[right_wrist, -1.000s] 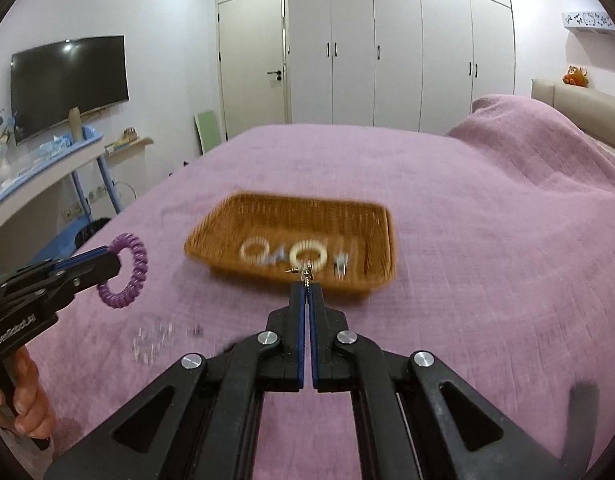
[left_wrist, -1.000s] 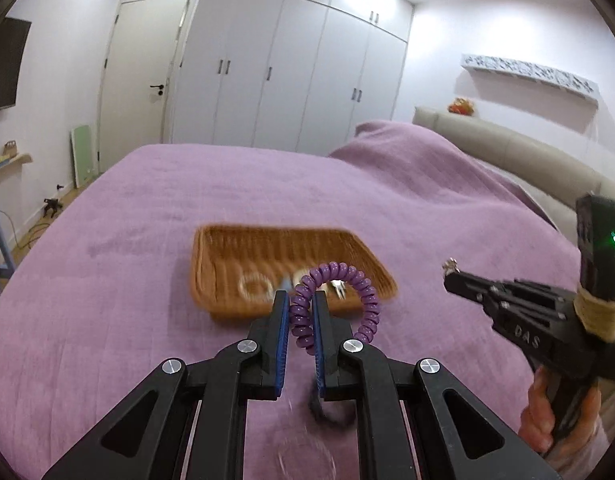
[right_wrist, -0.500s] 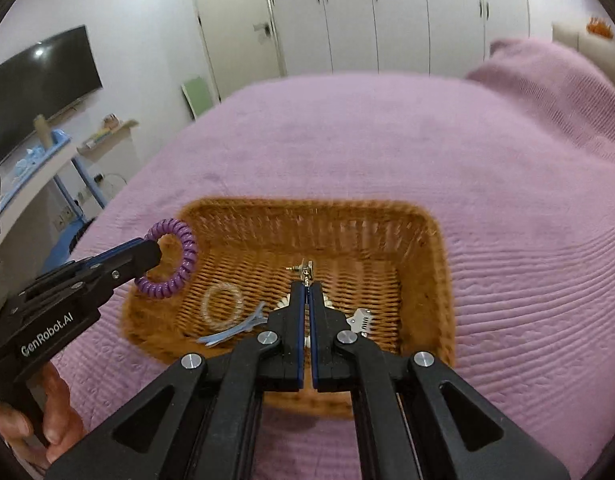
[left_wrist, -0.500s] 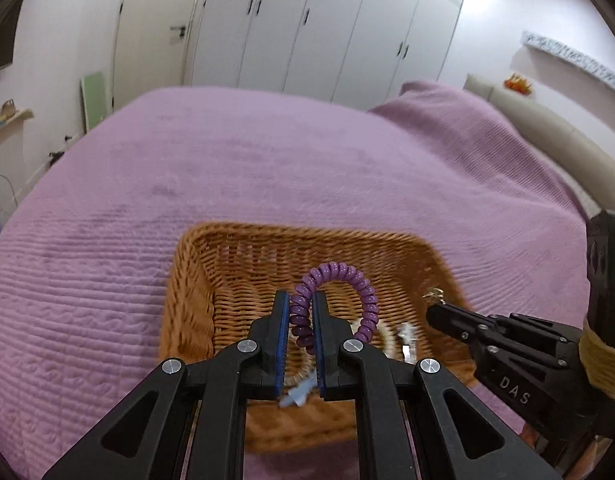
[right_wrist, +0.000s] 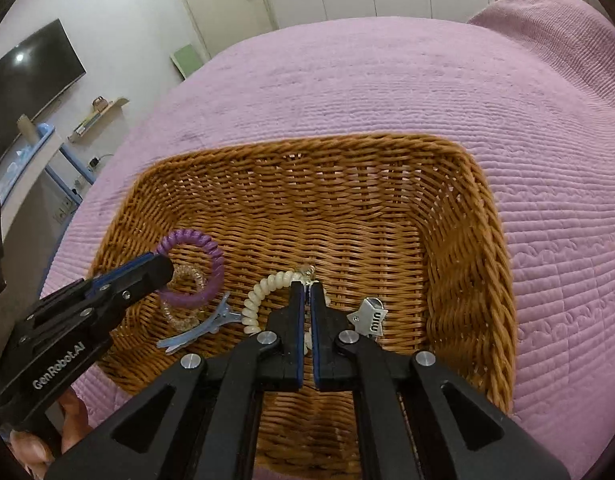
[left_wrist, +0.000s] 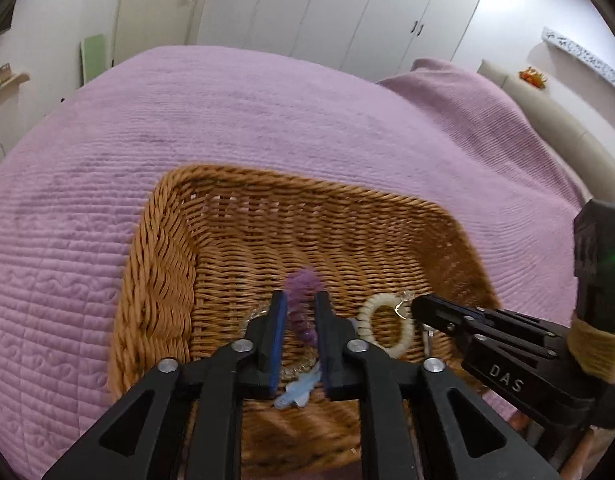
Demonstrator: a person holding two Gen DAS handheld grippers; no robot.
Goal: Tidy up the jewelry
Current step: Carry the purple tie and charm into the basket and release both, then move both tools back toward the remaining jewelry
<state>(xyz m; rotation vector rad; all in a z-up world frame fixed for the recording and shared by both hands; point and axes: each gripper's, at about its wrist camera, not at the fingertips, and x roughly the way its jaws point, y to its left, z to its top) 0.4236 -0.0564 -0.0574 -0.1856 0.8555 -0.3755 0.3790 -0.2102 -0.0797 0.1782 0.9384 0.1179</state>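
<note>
A brown wicker basket [left_wrist: 159, 264] [right_wrist: 467, 240] lies on the purple bedspread. My left gripper [left_wrist: 300, 300] [right_wrist: 159, 268] has opened inside it; the purple spiral hair tie [left_wrist: 301, 304] [right_wrist: 195, 268] is blurred between the parted fingers, dropping onto a clear spiral tie [right_wrist: 183, 300]. My right gripper [right_wrist: 308, 286] [left_wrist: 417, 306] is shut on a small metal earring [right_wrist: 307, 271] [left_wrist: 403, 304], low over a cream spiral tie [left_wrist: 383, 328] [right_wrist: 263, 288]. A blue hair clip [right_wrist: 199, 328] [left_wrist: 297, 390] and a silver star clip [right_wrist: 369, 316] also lie in the basket.
The purple bedspread [right_wrist: 387, 80] surrounds the basket on all sides. White wardrobes [left_wrist: 307, 8] stand at the far wall, a headboard [left_wrist: 567, 128] to the right. A TV [right_wrist: 27, 76] and a shelf are at the left of the room.
Both grippers moved forward and down into the basket. The left gripper opened and let go of the purple hair tie, which is falling. The right gripper stays shut on the earring.
</note>
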